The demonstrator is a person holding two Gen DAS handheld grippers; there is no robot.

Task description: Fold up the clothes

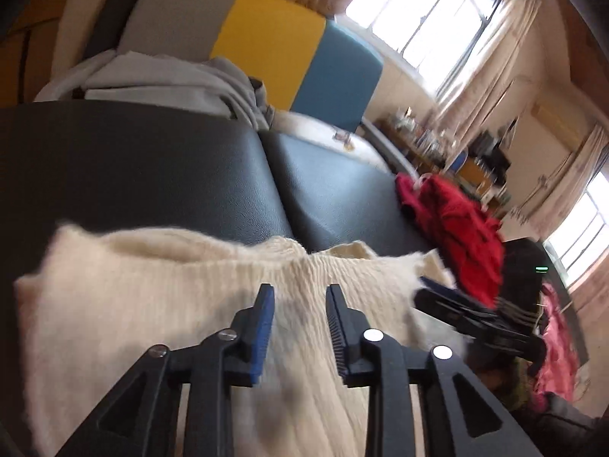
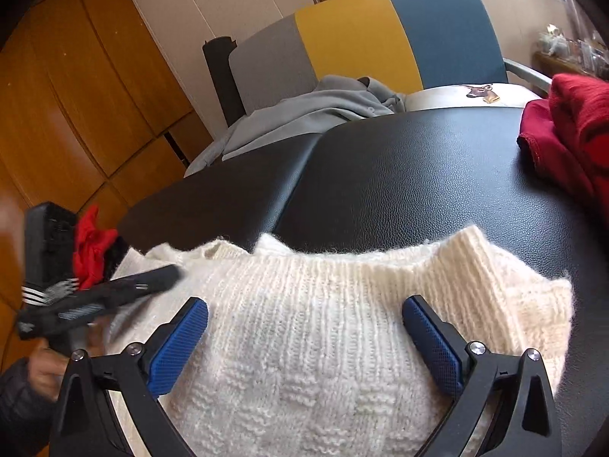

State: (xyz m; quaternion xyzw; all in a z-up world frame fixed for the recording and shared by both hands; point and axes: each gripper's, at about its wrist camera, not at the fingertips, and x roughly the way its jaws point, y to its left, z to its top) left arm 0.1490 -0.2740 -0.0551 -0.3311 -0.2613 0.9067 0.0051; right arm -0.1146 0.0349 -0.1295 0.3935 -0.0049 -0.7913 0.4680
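Black table (image 2: 418, 175) bears unlabelled cream sweater (image 2: 323, 323).

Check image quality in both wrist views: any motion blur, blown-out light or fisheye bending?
Left wrist view: windows blown out white; white sweater and right gripper smeared by motion; strong fisheye curve on the black surface. Right wrist view: sweater knit sharp; left gripper blurred at left edge; wooden panels bowed.

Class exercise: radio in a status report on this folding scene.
Left gripper open, right gripper open, nothing held. Cream sweater partly folded on black table. Red garment alongside.
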